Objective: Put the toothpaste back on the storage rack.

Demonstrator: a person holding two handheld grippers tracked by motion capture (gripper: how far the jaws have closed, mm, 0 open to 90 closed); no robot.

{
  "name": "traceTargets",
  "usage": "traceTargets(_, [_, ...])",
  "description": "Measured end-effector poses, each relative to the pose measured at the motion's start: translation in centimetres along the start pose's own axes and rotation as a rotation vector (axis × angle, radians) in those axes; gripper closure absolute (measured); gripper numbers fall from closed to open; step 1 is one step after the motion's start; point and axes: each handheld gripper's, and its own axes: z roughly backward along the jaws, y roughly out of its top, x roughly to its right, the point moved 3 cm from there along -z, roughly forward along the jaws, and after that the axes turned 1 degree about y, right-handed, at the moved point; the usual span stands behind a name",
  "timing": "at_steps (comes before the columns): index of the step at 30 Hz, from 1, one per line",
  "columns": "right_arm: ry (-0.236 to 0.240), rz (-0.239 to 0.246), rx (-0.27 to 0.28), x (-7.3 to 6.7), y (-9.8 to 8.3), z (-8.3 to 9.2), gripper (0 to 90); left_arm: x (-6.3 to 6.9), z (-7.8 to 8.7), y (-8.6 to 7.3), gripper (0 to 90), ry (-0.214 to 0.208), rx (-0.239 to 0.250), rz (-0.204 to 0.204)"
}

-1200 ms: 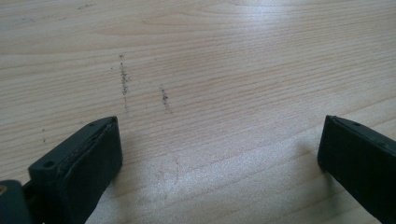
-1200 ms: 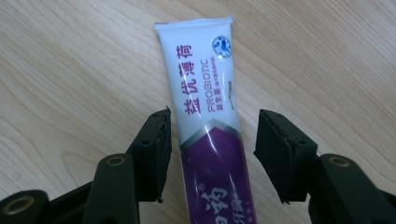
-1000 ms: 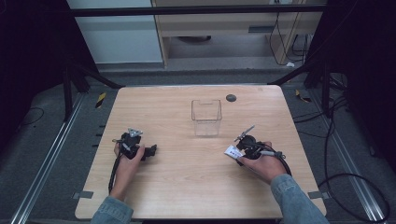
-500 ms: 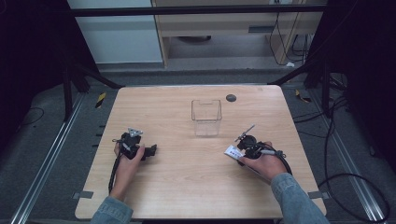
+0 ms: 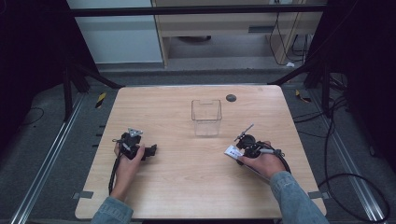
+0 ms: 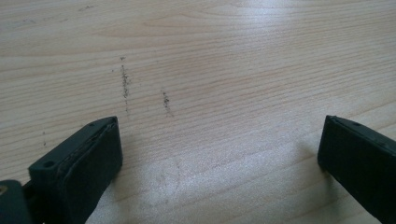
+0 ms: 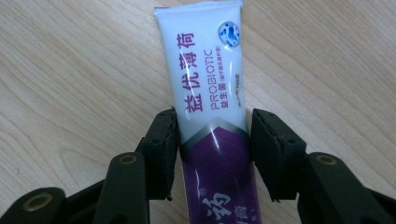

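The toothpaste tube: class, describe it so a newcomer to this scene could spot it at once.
On the wooden table, look near the right edge, in front of the clear box. The toothpaste tube lies there between the right gripper's jaws. It is white and purple and printed PROBIOTIC; nothing else on the table is.

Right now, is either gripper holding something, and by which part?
The right gripper grips a white-and-purple tube across its middle. The left gripper is open, holding nothing.
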Motion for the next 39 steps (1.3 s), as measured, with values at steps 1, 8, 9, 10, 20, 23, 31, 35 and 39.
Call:
traceTargets(1, [0.000,0.000,0.000,0.0,0.0,0.0,52.1,0.0,0.0,0.0,0.0,0.000,0.000,0.000])
traceTargets(8, [0.008,-0.007,-0.002,0.2,0.0,-0.1,54.0,0.0,0.0,0.0,0.0,0.001,0.000,0.003])
traceTargets(9, [0.003,-0.012,-0.004,0.3,0.0,-0.1,55.1,0.0,0.0,0.0,0.0,0.001,0.000,0.003])
traceTargets(10, [0.003,-0.013,-0.004,0.3,0.0,-0.1,55.7,0.0,0.0,0.0,0.0,0.001,0.000,0.003])
traceTargets(20, [0.012,-0.007,-0.002,0.3,0.0,0.0,63.4,0.0,0.0,0.0,0.0,0.002,0.000,0.004])
traceTargets(23, [0.015,-0.014,-0.002,0.2,-0.1,0.2,67.2,0.0,0.0,0.0,0.0,0.002,0.000,0.004])
traceTargets(31, [0.016,-0.009,0.047,0.0,-0.4,1.0,78.1,0.0,0.0,0.0,0.0,0.002,0.000,0.004])
traceTargets(35, [0.024,-0.029,0.066,-0.2,-0.8,1.2,78.9,0.0,0.0,0.0,0.0,0.002,0.000,0.004])
traceTargets(39, [0.020,-0.040,0.111,0.0,-0.9,2.2,79.1,0.0,0.0,0.0,0.0,0.002,0.000,0.004])
